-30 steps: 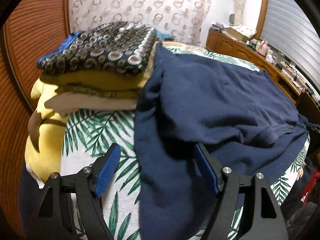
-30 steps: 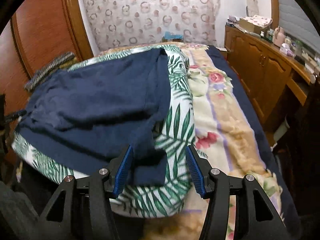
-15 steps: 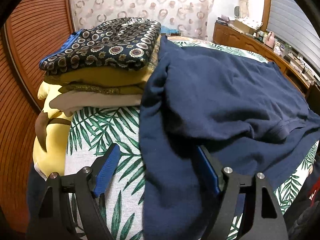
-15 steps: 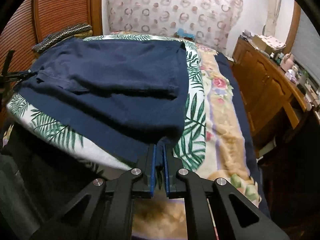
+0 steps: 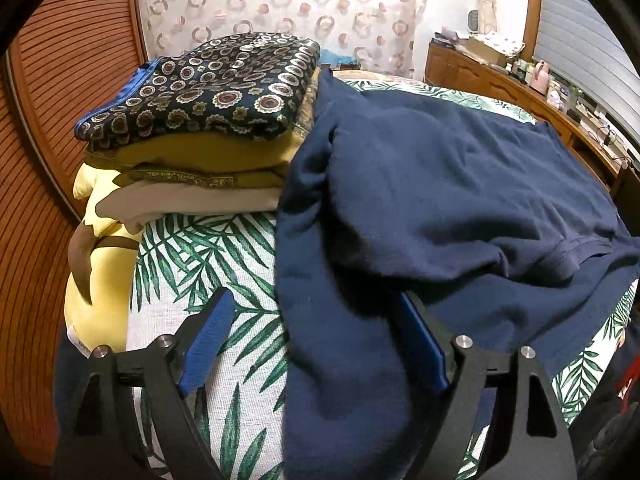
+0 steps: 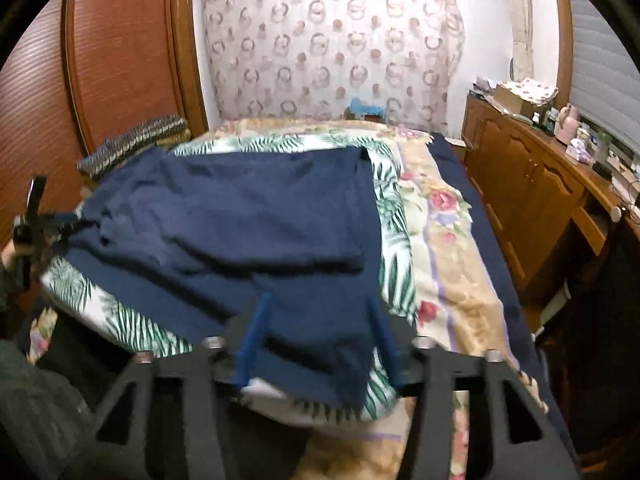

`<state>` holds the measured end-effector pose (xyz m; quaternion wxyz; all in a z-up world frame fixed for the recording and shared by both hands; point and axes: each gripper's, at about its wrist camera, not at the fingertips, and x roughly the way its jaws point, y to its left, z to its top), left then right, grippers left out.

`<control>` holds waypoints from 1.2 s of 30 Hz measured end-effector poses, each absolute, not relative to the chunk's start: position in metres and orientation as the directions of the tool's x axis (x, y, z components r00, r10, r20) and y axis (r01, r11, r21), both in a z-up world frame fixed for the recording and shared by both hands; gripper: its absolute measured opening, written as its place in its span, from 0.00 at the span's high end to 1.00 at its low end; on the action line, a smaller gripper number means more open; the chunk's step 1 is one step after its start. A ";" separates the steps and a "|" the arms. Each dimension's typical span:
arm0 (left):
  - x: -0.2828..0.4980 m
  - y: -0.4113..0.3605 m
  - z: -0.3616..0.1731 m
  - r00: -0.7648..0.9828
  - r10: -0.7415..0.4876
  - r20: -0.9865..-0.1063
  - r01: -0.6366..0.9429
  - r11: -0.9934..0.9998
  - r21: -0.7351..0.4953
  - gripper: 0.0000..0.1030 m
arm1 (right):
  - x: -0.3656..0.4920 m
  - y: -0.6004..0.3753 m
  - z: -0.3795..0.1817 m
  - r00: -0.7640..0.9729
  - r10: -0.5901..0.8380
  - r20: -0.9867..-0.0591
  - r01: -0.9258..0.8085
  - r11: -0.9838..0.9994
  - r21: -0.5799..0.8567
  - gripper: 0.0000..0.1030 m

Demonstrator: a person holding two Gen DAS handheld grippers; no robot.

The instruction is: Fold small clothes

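A navy blue garment (image 5: 440,200) lies spread on a palm-leaf sheet (image 5: 208,264), part folded over itself. It also shows in the right wrist view (image 6: 256,232). My left gripper (image 5: 316,340) is open, its jaws wide apart over the garment's near left edge; the cloth drapes over the right pad. My right gripper (image 6: 320,340) is open over the garment's near right corner, which lies between the blue pads (image 6: 252,344). The left gripper (image 6: 36,224) shows at the far left of the right wrist view.
A stack of folded clothes (image 5: 208,120) topped by a patterned cloth stands at the left by a wooden sliding door (image 5: 60,100). A yellow plush (image 5: 96,288) lies below the stack. A floral blanket (image 6: 448,264) and a wooden dresser (image 6: 532,184) lie to the right.
My right gripper was shut on the garment's corner half a second ago and is now open, the corner lying on the bed. The left gripper stayed open and hardly moved.
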<state>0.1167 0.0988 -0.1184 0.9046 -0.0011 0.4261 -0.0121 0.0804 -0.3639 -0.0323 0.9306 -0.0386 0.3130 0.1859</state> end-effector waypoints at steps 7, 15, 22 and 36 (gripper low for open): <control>0.117 0.099 -0.119 0.636 -0.022 -0.771 0.019 1.000 -0.013 0.19 | 0.127 -0.349 -0.060 0.677 0.305 -0.670 -0.333 0.938 0.090 0.46; 0.117 0.099 -0.119 0.636 -0.022 -0.771 0.019 1.000 -0.013 0.19 | 0.161 -0.352 -0.075 0.639 0.299 -0.709 -0.255 0.952 0.171 0.46; 0.117 0.099 -0.118 0.636 -0.022 -0.772 0.018 1.000 -0.013 0.19 | 0.161 -0.335 -0.073 0.679 0.234 -0.695 -0.235 0.967 0.097 0.46; 0.117 0.085 -0.103 0.679 -0.129 -0.722 0.049 0.990 -0.130 0.52 | 0.145 -0.326 -0.085 0.735 0.206 -0.646 -0.245 0.969 0.030 0.45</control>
